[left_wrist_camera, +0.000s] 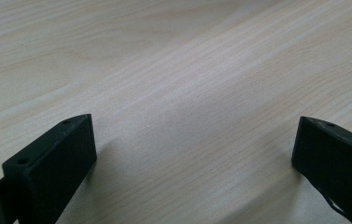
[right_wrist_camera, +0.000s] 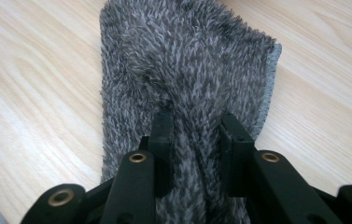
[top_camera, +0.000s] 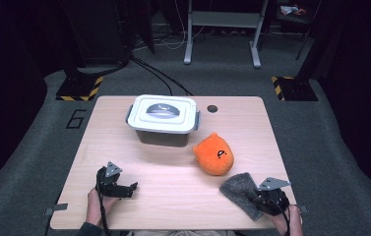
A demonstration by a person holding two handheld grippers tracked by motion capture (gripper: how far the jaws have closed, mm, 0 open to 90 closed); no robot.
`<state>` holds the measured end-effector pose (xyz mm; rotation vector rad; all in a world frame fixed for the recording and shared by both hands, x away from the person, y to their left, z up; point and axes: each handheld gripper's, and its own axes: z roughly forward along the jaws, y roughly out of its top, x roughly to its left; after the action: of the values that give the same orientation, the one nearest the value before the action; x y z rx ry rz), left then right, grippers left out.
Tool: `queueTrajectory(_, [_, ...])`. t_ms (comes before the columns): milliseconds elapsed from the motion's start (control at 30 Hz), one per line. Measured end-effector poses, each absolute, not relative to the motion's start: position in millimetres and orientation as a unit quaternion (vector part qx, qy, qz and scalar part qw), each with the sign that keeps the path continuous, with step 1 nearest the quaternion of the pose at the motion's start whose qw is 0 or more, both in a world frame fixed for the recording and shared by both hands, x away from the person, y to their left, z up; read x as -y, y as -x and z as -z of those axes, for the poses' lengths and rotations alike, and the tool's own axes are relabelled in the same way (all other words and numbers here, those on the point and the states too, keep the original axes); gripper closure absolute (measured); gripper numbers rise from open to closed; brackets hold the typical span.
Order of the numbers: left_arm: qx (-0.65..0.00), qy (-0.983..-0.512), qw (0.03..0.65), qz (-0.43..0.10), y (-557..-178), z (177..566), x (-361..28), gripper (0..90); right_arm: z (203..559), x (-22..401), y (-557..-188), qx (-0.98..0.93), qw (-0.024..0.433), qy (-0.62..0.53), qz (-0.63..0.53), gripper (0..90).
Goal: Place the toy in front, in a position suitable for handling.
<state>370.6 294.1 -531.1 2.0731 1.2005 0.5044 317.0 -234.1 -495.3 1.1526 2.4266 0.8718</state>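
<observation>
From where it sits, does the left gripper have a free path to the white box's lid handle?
Probably yes: the left gripper is open with nothing between its jaws, and bare table lies between it and the white box.

Left gripper (top_camera: 133,186) sits low at the near left, jaws spread wide with nothing between them, pointing off to the right, the hand (top_camera: 97,200) behind it at the near edge. Right gripper (top_camera: 253,195) is at the near right, jaws pinched nearly together on a fold of the grey fuzzy cloth (right_wrist_camera: 187,84), aimed left and slightly away.
</observation>
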Motion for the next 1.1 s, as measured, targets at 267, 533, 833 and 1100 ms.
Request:
queueTrajectory(267, [-0.461, -0.797, 0.340, -0.194, -370.6, 531.1, -294.1, 0.0, 496.4, 249.3, -318.6, -0.827, 0.175, -0.438, -0.305, 70.2])
queueTrajectory(533, [-0.461, -0.795, 0.339, -0.199, -370.5, 531.8, -293.2, 0.0, 494.0, 260.6, -326.1, -0.801, 0.198, -0.475, -0.307, 70.1])
queueTrajectory(833, [-0.460, -0.798, 0.335, -0.197, -370.5, 531.1, -293.6, 0.0, 488.7, 261.9, -340.6, -0.774, 0.218, -0.507, -0.311, 69.8])
queueTrajectory(1100, [-0.460, -0.798, 0.336, -0.198, -370.5, 531.4, -293.4, 0.0, 489.2, 262.5, -359.3, -0.757, 0.231, -0.534, -0.297, 68.7])
